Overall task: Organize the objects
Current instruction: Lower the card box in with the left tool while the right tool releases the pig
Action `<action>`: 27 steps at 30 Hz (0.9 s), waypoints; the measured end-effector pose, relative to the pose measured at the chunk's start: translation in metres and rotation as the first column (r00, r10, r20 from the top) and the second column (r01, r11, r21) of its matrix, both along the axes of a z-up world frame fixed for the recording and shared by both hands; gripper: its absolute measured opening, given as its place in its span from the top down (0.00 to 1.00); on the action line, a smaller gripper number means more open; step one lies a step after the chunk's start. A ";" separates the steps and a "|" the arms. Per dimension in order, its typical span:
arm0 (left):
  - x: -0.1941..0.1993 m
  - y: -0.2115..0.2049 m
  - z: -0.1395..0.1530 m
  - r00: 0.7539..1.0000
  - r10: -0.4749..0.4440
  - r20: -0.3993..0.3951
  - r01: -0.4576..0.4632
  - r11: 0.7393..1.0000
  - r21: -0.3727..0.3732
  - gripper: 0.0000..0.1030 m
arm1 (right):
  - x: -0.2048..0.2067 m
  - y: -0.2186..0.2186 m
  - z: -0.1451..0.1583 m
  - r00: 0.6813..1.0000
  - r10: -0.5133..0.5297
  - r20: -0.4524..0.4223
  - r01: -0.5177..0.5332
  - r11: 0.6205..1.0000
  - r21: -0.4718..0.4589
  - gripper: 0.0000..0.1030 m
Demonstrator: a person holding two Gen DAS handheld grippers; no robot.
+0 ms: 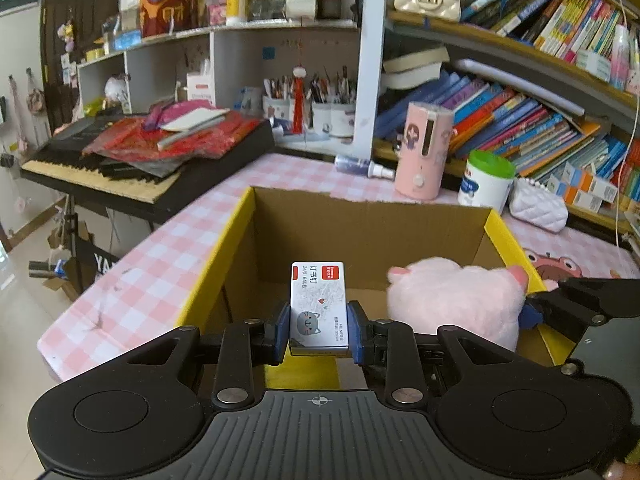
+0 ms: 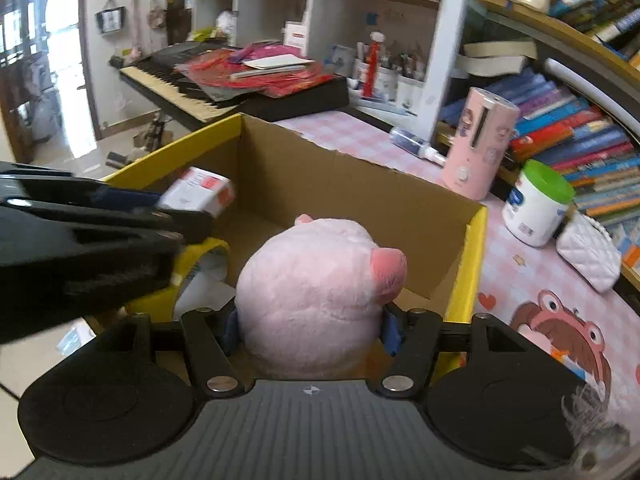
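In the right wrist view, the pink plush toy (image 2: 316,292) fills the gap between the right gripper (image 2: 312,330) fingers, hiding the box floor ahead of them. The left gripper (image 2: 132,216), crossing in from the left, is motion-blurred and cut off by the frame edge. It covers part of the yellow tape roll (image 2: 200,264) beneath it, and the print on the small staple box (image 2: 198,192) it holds is too blurred to read.

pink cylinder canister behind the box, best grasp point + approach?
Judgement only: take the pink canister across its plain lower body, below the slot and above the round button, coming in level from the front, over the cardboard box. It stands upright, slightly leaning. The books behind, the green-lidded tub on its right and the spray bottle on its left crowd the other sides.
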State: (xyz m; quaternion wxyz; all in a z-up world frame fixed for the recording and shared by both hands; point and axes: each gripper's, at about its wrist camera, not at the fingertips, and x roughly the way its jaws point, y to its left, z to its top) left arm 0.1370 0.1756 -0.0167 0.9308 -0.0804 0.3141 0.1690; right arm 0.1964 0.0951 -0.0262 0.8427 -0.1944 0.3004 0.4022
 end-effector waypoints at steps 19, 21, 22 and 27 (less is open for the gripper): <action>-0.016 -0.014 0.009 0.997 -0.030 0.078 0.028 0.999 0.030 0.44 | -0.007 -0.007 0.007 0.998 -0.066 0.004 0.066 0.997 0.030 0.19; -0.023 -0.015 0.014 0.994 -0.024 0.109 0.020 0.999 0.037 0.39 | -0.012 -0.011 0.011 0.998 -0.070 0.010 0.069 0.996 0.054 0.17; -0.027 -0.015 0.016 0.992 -0.020 0.121 0.015 0.999 0.040 0.35 | -0.015 -0.012 0.013 0.997 -0.072 0.021 0.071 0.996 0.062 0.16; -0.048 -0.014 0.023 0.987 0.001 0.161 -0.009 0.999 0.049 0.30 | -0.036 -0.018 0.023 0.993 -0.086 0.077 0.079 0.992 0.097 0.15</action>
